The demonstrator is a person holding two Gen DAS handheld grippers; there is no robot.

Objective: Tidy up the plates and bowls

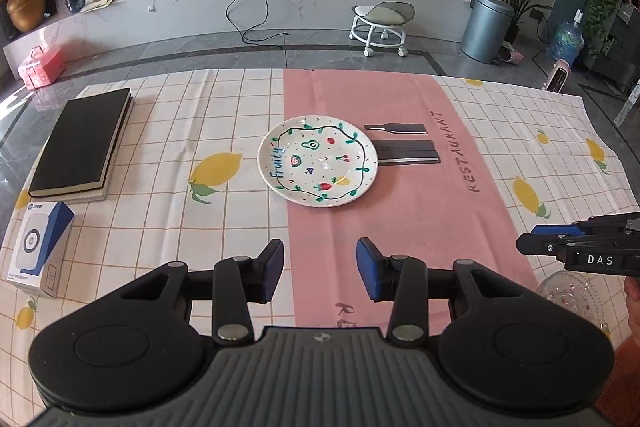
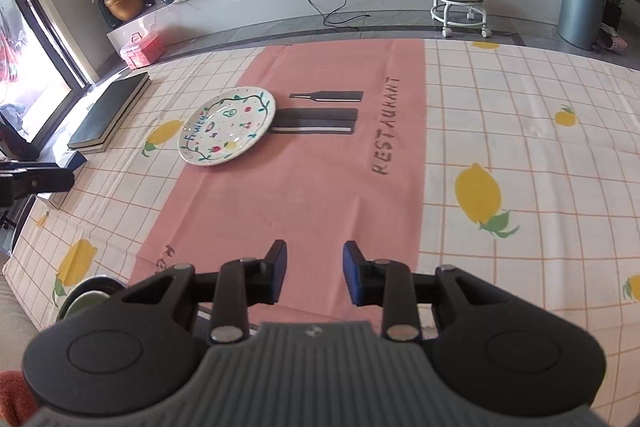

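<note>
A white plate point(image 1: 317, 160) painted with fruit and the word "Fruity" lies on the pink strip of the tablecloth; it also shows in the right wrist view point(image 2: 227, 124). My left gripper point(image 1: 320, 269) is open and empty, hovering near the table's front edge, short of the plate. My right gripper point(image 2: 315, 273) is open and empty, over the pink strip; its fingers enter the left wrist view point(image 1: 576, 247) at the right. A clear glass bowl point(image 1: 572, 295) sits below it. A dark bowl point(image 2: 90, 295) sits at the front left edge, partly hidden by the right gripper.
A black book point(image 1: 82, 145) on a second book lies at the far left, with a blue and white box point(image 1: 42, 251) in front of it. The cloth carries printed cutlery shapes point(image 1: 404, 145) right of the plate. A stool point(image 1: 380, 23) and bin point(image 1: 486, 27) stand on the floor beyond.
</note>
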